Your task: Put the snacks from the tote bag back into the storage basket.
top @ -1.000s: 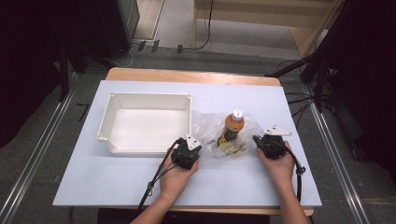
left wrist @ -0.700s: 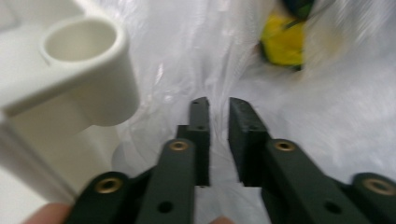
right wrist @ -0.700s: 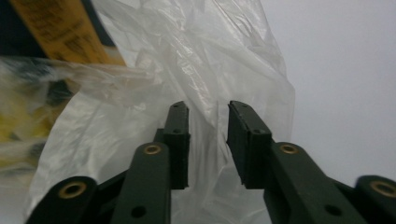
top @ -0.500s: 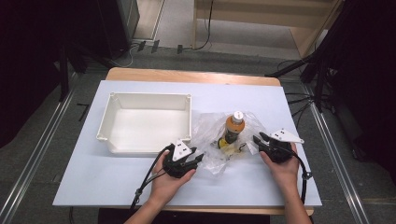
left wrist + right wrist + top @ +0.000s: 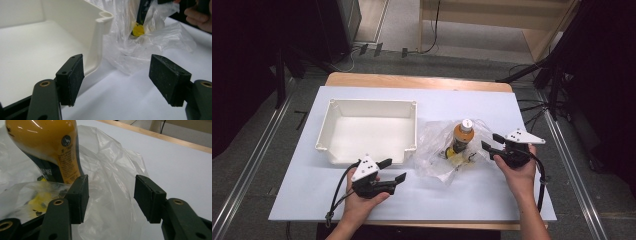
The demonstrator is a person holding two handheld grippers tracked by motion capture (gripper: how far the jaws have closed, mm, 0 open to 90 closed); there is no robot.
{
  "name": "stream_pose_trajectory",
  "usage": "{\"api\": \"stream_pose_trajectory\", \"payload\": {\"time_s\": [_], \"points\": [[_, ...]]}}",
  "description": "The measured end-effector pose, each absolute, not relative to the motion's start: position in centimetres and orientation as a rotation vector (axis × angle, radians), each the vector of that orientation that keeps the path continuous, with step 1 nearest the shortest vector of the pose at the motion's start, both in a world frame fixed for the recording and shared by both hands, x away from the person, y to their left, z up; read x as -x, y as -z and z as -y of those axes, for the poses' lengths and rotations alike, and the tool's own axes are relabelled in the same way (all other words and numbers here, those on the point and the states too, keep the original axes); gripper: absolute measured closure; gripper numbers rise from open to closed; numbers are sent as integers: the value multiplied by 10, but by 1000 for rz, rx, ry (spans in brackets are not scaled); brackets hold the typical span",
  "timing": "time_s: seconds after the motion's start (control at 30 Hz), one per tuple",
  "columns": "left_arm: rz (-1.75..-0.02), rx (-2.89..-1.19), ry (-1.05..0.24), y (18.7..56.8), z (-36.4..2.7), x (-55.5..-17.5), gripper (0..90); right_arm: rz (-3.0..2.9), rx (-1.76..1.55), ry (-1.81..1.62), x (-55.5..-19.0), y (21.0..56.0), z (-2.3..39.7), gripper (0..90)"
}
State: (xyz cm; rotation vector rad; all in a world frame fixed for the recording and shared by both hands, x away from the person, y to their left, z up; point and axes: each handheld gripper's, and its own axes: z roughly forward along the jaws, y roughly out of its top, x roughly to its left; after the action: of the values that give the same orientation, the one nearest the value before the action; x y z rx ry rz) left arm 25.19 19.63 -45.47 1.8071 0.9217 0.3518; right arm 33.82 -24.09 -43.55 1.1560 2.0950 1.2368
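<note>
1. The left tool, near the white tray, has just been opening; jaws spread, nothing between them.
2. The right tool (also just opening) gapes at the clear bag, unpinched.
3. Right of the tray, the orange bottle stands in the bag on the white tabletop; dark room beyond.

Lighting: even overhead light on the white table; surroundings dark. Glare on the orange bottle. Focus: near jaws soft in both gripper views; shadows faint.
</note>
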Motion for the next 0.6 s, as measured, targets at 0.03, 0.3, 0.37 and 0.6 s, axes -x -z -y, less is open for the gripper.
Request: {"api": "stream_pose_trajectory", "payload": {"time_s": [0.03, 0.3, 0.37, 0.6], "points": [[-933, -1802, -368, 454, -201, -252, 274, -2105, -1157, -1248, -339, 435, 241, 465], [-982, -1774, -415, 453, -236, -249, 231, -2231, -1072, -1250, -345, 421, 234, 414], [-998, -1768, -430, 453, -244, -248, 223, -2240, -1058, -1253, -346, 416, 232, 406], [-1000, -1771, -471, 452, -267, -243, 197, -2280, -1003, -1272, -349, 405, 228, 363]]}}
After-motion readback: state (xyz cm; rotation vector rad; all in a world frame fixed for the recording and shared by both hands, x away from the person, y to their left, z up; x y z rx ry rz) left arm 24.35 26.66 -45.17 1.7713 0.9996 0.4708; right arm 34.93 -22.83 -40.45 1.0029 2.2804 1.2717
